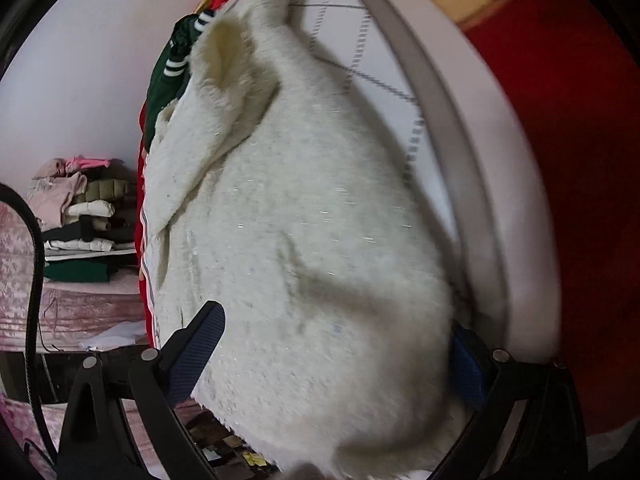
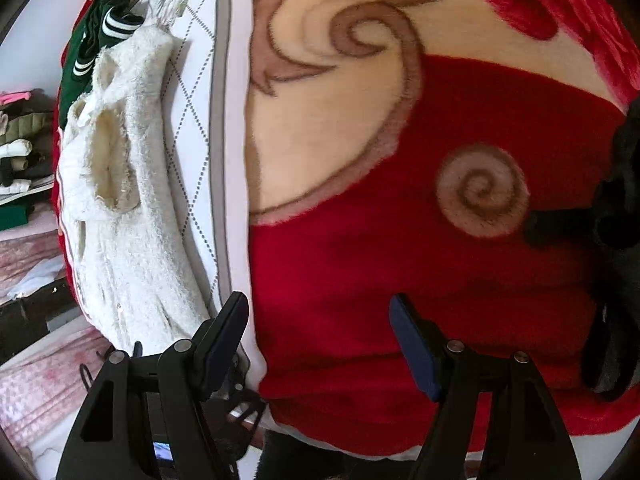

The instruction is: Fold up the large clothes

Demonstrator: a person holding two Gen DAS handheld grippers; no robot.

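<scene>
A fuzzy white garment (image 1: 300,220) lies bunched on the bed, one sleeve opening turned up. It fills the left wrist view. My left gripper (image 1: 336,344) straddles its near end with jaws wide; the blue pads (image 1: 200,344) stand at either side of the fabric without squeezing it. In the right wrist view the same white garment (image 2: 120,200) lies off to the left. My right gripper (image 2: 320,332) is open above the red and beige plush blanket (image 2: 400,280), with nothing between its fingers.
A white quilted sheet with a grey border (image 2: 200,140) lies between garment and blanket. A green garment with white stripes (image 1: 164,80) sits beyond the white one. Folded clothes are stacked (image 1: 84,220) at far left. A dark, unclear shape (image 2: 624,200) is at the right edge.
</scene>
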